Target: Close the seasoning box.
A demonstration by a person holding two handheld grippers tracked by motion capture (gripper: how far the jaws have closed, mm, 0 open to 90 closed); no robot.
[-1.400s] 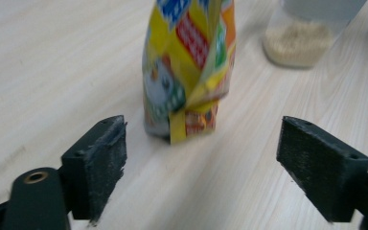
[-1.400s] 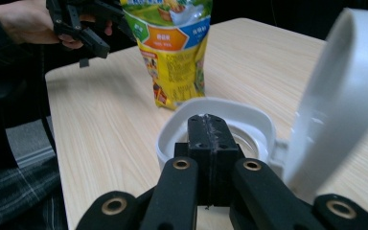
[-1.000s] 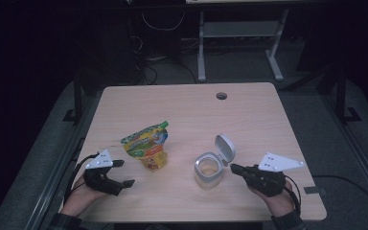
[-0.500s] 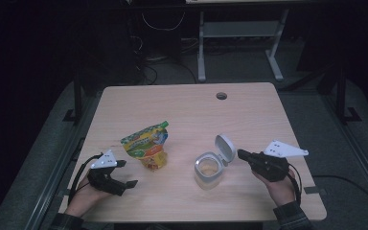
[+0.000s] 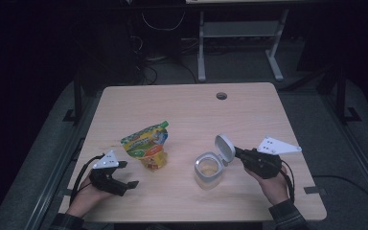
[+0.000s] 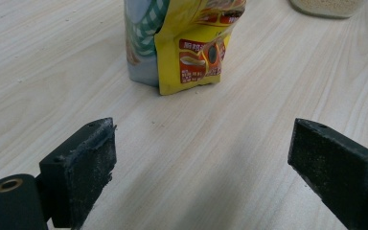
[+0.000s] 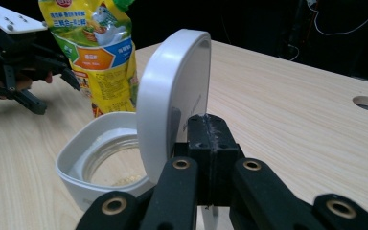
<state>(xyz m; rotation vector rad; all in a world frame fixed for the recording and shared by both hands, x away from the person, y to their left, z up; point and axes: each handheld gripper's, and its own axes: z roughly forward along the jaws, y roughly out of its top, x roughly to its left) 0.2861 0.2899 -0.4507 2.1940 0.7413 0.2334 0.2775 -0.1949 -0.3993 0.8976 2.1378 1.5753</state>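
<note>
A person works 2 handheld grippers over a pale wooden tabletop (image 5: pixel 182 103), taken here with the jar (image 5: pixel 207 170) as the landmark. Far to the jar's left, the left gripper (image 5: pixel 123 175) rests low on the tabletop with its fingers (image 6: pixel 84 165) released and spread wide, bare wood between them. In the left gripper view the pouch (image 6: pixel 184 40) stands upright beyond those fingers, apart from them. From above, this yellow and green pouch (image 5: pixel 147 146) stands just left of the jar, between it and the left gripper. The jar itself sits near the tabletop's front edge, a clear container with pale grains at its bottom and a white collar. Its hinged white lid (image 5: pixel 224 149) is tipped up on the jar's right side. Right of the jar, the right gripper (image 5: pixel 238 153) points at that lid with its fingers (image 7: pixel 211 143) clenched together, nothing between them. In the right gripper view their tips are close against the lid's (image 7: pixel 172 103) outer face; whether they touch it cannot be told.
</note>
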